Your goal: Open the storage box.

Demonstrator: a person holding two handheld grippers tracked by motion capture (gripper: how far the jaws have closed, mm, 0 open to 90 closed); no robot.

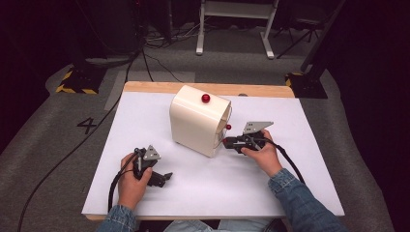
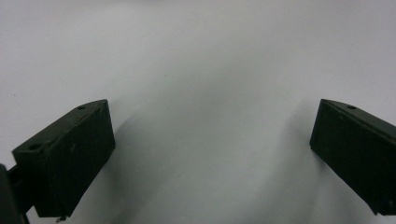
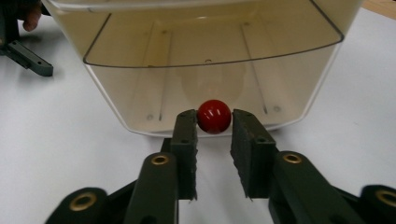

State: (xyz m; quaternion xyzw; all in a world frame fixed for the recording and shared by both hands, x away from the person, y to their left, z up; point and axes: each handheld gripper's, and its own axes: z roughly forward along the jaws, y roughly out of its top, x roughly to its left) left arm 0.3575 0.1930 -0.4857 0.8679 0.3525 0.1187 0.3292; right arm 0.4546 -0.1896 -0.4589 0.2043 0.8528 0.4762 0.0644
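The bench (image 1: 159,188) carries one cream box (image 1: 193,123), standing open-fronted with a clear inner drawer or door (image 3: 210,42) facing the right gripper (image 3: 214,133). That gripper's jaws sit narrow on either side of a red knob (image 3: 214,116) low on the box front, touching or all but touching it; whether they truly clamp it I cannot tell.

The main risk, as I judge it, comes from the box itself. It looks light and nothing steadies it, so a pull on the knob could drag or tip the whole box instead of opening the front. The left gripper (image 1: 153,174) rests on the bench well apart from the box, its jaws wide and holding nothing, so it gives no bracing. The second risk is the knob: it is round and glossy, and the jaws catch it only at their tips, so it could slip out under a sideways tug.

Counted: one bench, one box, two grippers, and three red knobs in the high view: one on top (image 1: 206,98) and two at the front.
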